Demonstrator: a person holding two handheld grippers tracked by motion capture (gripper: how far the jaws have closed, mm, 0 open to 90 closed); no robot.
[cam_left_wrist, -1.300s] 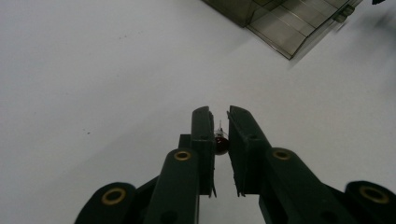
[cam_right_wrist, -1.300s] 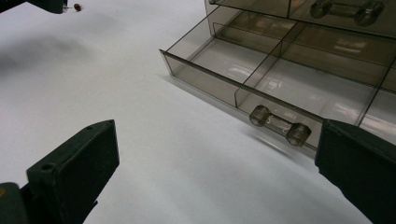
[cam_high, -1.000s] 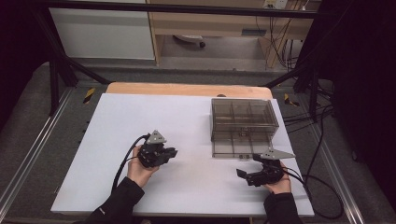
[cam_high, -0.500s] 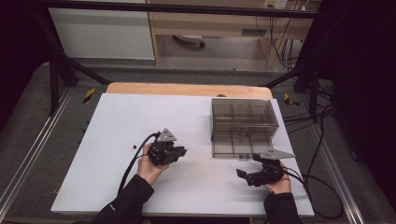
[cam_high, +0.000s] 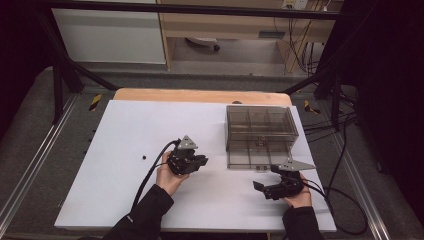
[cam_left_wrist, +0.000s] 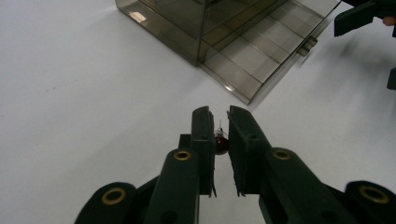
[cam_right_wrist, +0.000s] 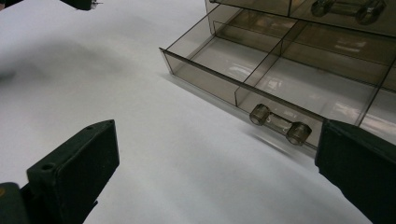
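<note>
Smoky glossy clear-plastic drawer box (cam_high: 260, 135); matt white tabletop (cam_high: 125, 130); matt black claws.

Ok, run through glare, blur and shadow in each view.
High view: surroundings fall dark, the white table evenly lit, no glare. Left gripper view: bright reflections on the smoked plastic drawer box, the small dark red object between the left gripper jaws soft. Right gripper view: the right gripper jaws blurred up close, glints on the open drawer.
</note>
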